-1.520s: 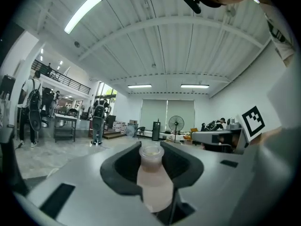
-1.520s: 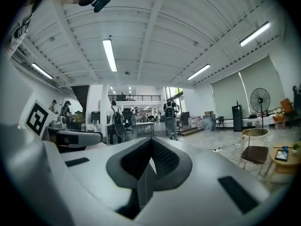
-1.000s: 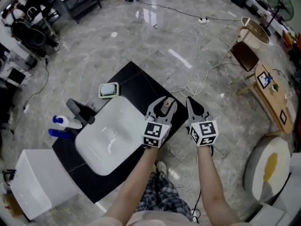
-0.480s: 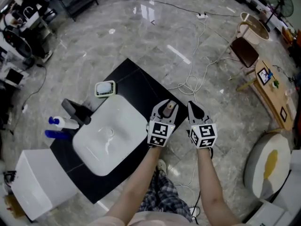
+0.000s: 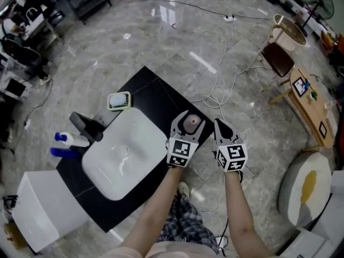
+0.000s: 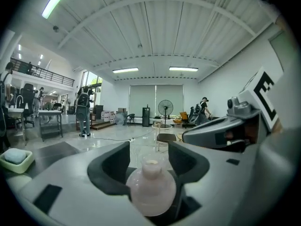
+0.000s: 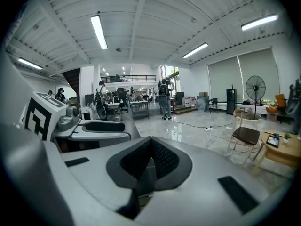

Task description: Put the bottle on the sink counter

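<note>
Found the left gripper (image 5: 189,117) with jaws opening wide, pale bottle (image 5: 192,124) upright between them, pads seemingly just off its round belly. Kept the right gripper (image 5: 219,123) just beside, jaws together, empty. Judged the bottle set down on the sink counter (image 5: 156,93), at the corner beyond the jaws, white basin (image 5: 126,155) off to the left. Needed to finish spreading first, then draw straight back along the jaws, level, so neither pad clipped the belly and tipped it. Against a second earlier: jaws narrower then, closed on the bottle.
</note>
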Action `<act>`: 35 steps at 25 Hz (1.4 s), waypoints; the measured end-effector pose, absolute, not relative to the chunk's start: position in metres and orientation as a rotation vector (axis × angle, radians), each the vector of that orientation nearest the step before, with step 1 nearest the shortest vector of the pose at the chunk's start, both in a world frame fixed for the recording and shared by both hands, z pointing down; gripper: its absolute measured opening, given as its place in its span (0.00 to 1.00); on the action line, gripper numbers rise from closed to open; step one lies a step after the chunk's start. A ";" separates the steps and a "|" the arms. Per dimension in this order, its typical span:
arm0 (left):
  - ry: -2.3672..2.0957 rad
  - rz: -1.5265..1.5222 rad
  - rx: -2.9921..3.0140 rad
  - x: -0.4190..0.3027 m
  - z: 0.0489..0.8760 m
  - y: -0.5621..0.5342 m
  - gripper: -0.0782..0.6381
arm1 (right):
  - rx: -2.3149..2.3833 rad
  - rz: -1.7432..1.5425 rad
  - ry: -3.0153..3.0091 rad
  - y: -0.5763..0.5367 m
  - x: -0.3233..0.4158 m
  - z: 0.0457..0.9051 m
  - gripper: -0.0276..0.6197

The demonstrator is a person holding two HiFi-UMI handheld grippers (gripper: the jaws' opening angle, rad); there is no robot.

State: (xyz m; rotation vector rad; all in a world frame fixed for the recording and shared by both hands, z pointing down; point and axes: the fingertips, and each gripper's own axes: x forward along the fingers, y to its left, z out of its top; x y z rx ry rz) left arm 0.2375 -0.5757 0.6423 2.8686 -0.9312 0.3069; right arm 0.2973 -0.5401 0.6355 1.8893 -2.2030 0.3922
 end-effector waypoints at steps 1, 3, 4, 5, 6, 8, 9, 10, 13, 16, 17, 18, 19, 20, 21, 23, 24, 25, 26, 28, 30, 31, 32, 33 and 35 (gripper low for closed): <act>-0.929 0.289 2.883 0.237 0.638 -0.573 0.46 | 1.891 0.392 -2.202 -0.538 0.298 0.635 0.07; -0.936 0.251 2.888 0.234 0.632 -0.570 0.47 | 1.900 0.393 -2.199 -0.534 0.299 0.634 0.07; -0.948 0.233 2.880 0.230 0.631 -0.569 0.47 | 1.905 0.394 -2.198 -0.533 0.300 0.634 0.07; -0.961 0.219 2.872 0.227 0.630 -0.569 0.47 | 1.910 0.394 -2.197 -0.532 0.300 0.633 0.07; -0.974 0.210 2.865 0.224 0.628 -0.569 0.47 | 1.915 0.393 -2.196 -0.530 0.301 0.632 0.07; -0.995 0.200 2.851 0.219 0.624 -0.567 0.47 | 1.922 0.386 -2.196 -0.528 0.302 0.628 0.07; -1.008 0.189 2.841 0.215 0.621 -0.566 0.47 | 1.925 0.382 -2.197 -0.526 0.302 0.625 0.07; -1.022 0.169 2.831 0.210 0.617 -0.566 0.47 | 1.928 0.377 -2.198 -0.524 0.301 0.622 0.07; -1.047 0.104 2.811 0.195 0.603 -0.563 0.47 | 1.942 0.358 -2.201 -0.519 0.299 0.611 0.07; -1.065 0.070 2.780 0.178 0.585 -0.556 0.47 | 1.963 0.339 -2.201 -0.509 0.299 0.595 0.07; -1.078 0.059 2.766 0.171 0.578 -0.553 0.47 | 1.970 0.332 -2.202 -0.504 0.299 0.588 0.07; -1.089 0.051 2.751 0.164 0.572 -0.550 0.47 | 1.977 0.326 -2.203 -0.500 0.298 0.581 0.07; -1.095 0.044 2.735 0.156 0.566 -0.547 0.46 | 1.985 0.322 -2.203 -0.495 0.296 0.574 0.07; -1.098 0.039 2.722 0.149 0.559 -0.544 0.43 | 1.994 0.316 -2.204 -0.490 0.294 0.567 0.07; -1.101 0.035 2.716 0.141 0.552 -0.541 0.39 | 2.002 0.306 -2.207 -0.485 0.292 0.559 0.07; -1.118 0.031 2.726 0.128 0.537 -0.536 0.32 | 2.015 0.275 -2.220 -0.476 0.289 0.543 0.07; -1.128 0.025 2.733 0.121 0.529 -0.532 0.29 | 2.019 0.257 -2.226 -0.470 0.288 0.534 0.07; -1.138 0.013 2.737 0.114 0.521 -0.528 0.27 | 2.023 0.242 -2.229 -0.464 0.287 0.527 0.07; -1.147 -0.002 2.737 0.107 0.513 -0.523 0.25 | 2.026 0.229 -2.230 -0.458 0.286 0.519 0.07; -1.158 -0.031 2.736 0.092 0.498 -0.512 0.22 | 2.036 0.209 -2.233 -0.446 0.284 0.506 0.07; -1.164 -0.048 2.746 0.080 0.485 -0.501 0.20 | 2.054 0.197 -2.240 -0.436 0.283 0.494 0.07; -1.167 -0.056 2.753 0.075 0.480 -0.496 0.19 | 2.064 0.194 -2.247 -0.431 0.282 0.488 0.07; -1.171 -0.066 2.758 0.070 0.474 -0.492 0.18 | 2.073 0.192 -2.254 -0.427 0.282 0.482 0.07; -1.176 -0.074 2.761 0.064 0.470 -0.487 0.18 | 2.080 0.188 -2.258 -0.423 0.281 0.477 0.07; -1.197 -0.083 2.761 0.050 0.464 -0.478 0.17 | 2.089 0.172 -2.262 -0.414 0.279 0.470 0.07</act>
